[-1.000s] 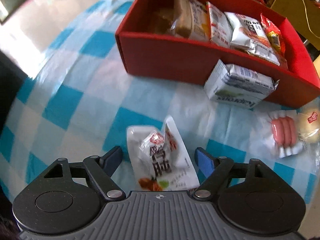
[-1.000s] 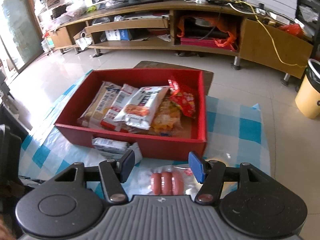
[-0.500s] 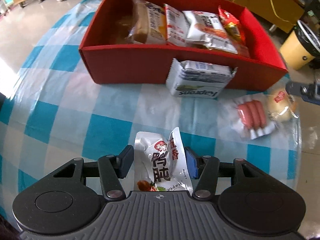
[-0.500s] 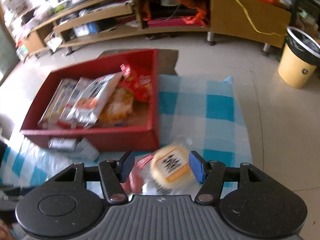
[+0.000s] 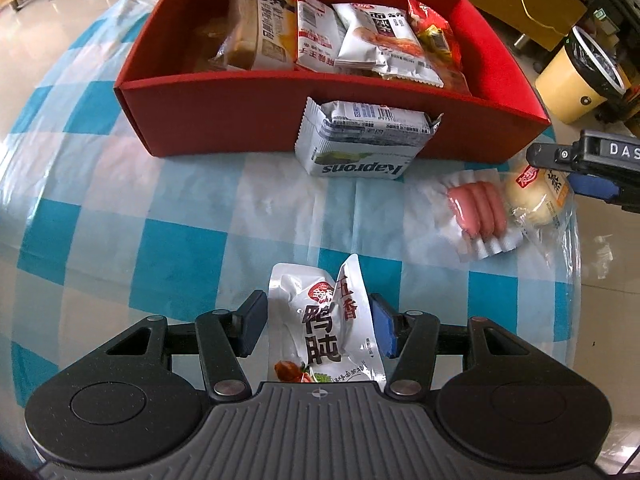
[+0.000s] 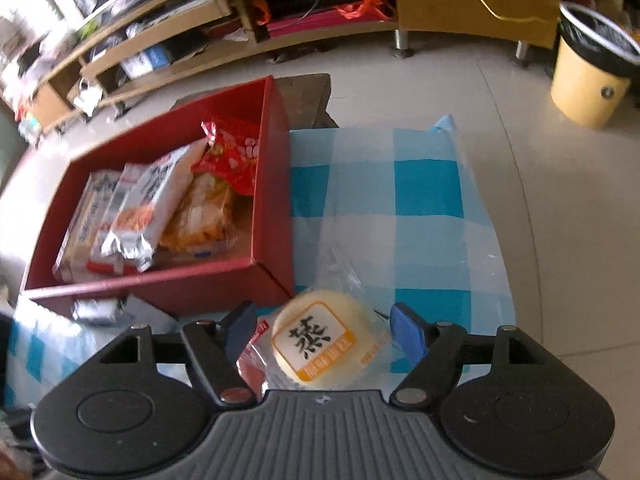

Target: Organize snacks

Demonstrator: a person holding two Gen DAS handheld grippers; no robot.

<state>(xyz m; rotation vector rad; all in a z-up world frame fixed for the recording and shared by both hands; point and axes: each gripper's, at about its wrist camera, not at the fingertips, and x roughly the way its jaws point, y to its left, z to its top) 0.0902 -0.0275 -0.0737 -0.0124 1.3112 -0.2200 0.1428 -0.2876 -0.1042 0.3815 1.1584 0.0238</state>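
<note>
A white pouch [image 5: 320, 320] with red and black print lies on the blue-checked cloth [image 5: 180, 256], and my left gripper [image 5: 316, 330] is shut on it, both pads pressing its sides. My right gripper [image 6: 324, 332] hangs over a round wrapped bun [image 6: 320, 344] with an orange-framed label; its jaws are opening, with the bun between them and a gap at each pad. In the left wrist view the right gripper [image 5: 592, 172] shows at the right edge beside the bun [image 5: 532, 196]. The red box [image 5: 248, 120] holds several snack packs.
A pack of pink sausages [image 5: 476, 208] lies just left of the bun. A white Kaprons pack [image 5: 360, 144] leans on the box's front wall. Beyond the cloth's right edge is tiled floor with a yellow bin [image 6: 588, 84]; a wooden TV stand [image 6: 240, 28] runs behind.
My left gripper's jaws closed onto the white pouch. My right gripper moved right and down from over the sausages to the bun, and its jaws have widened.
</note>
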